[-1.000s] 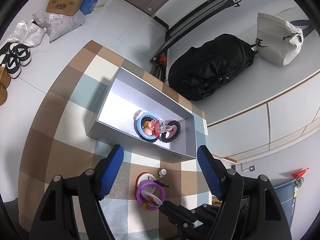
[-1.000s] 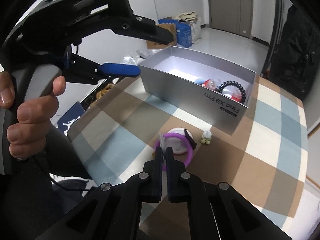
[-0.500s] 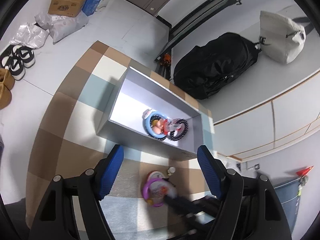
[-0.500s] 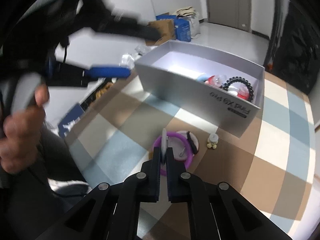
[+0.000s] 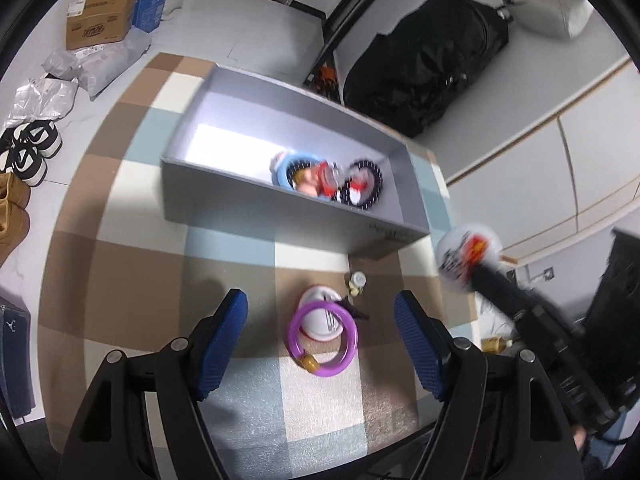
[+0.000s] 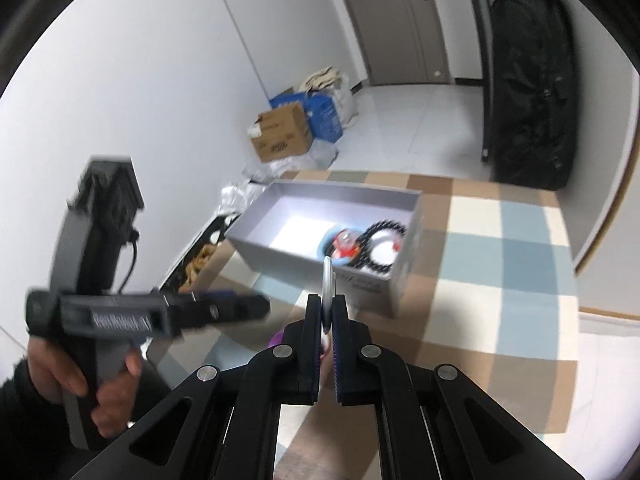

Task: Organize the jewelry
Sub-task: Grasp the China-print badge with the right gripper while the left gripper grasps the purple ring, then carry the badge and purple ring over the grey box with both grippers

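Right gripper [image 6: 328,312]: pressed together on a thin white round badge [image 6: 327,280], held edge-on short of the grey cardboard box [image 6: 280,256]. Left gripper [image 5: 320,320]: spread, blue ribbed pads above a glossy purple ring bangle [image 5: 322,340] on the checked, napped carpet [image 5: 132,272]. In the box: black beaded bracelet [image 5: 374,184], blue bangle [image 5: 282,172].

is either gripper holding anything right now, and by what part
The right gripper pinches a flat white round badge edge-on by its lower rim. The left gripper is open, empty.

Purple bangle [image 5: 322,339], grey box [image 5: 256,208], checked rug [image 5: 132,264]
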Tool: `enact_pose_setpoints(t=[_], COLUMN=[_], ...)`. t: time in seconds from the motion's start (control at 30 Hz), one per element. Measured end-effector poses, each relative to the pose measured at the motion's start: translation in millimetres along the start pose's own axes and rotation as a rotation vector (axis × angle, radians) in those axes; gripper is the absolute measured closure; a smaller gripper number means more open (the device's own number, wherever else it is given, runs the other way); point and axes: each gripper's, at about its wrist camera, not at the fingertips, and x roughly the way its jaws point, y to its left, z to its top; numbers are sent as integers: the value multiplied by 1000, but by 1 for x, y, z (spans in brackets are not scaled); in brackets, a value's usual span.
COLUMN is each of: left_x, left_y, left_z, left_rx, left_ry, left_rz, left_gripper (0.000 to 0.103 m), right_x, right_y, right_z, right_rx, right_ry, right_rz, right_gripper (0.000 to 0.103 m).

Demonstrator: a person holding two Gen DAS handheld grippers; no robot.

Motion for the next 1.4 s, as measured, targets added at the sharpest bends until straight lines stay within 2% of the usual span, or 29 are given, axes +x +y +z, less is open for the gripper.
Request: enact_pose_setpoints(t=[0.4,0.77,0.87,0.97,1.17,1.4], left_x=[31,38,37,34,33,2], left_y=[-25,-43,-43,-42,-35,-36], left_z=[-20,-34,-37,-37,-26,-8], left_rx=[140,290,311,311,243,195], left_ry=[67,57,56,45,50,-45], left_rz=[156,299,330,351,288,182], left_gripper=[31,32,38,56,59,60], right_x=[-24,-29,-29,-29,-25,-22], right_y=[-14,-17,-17,-16,-15,-15], right_z=[3,1,1,1,2,6], right_rx=[52,60,59,60,56,64], right_ry=[-46,-53,-51,-51,-44,-44], right_rz=[1,6,5,7,5,11], right_gripper=[99,99,99,99,99,99])
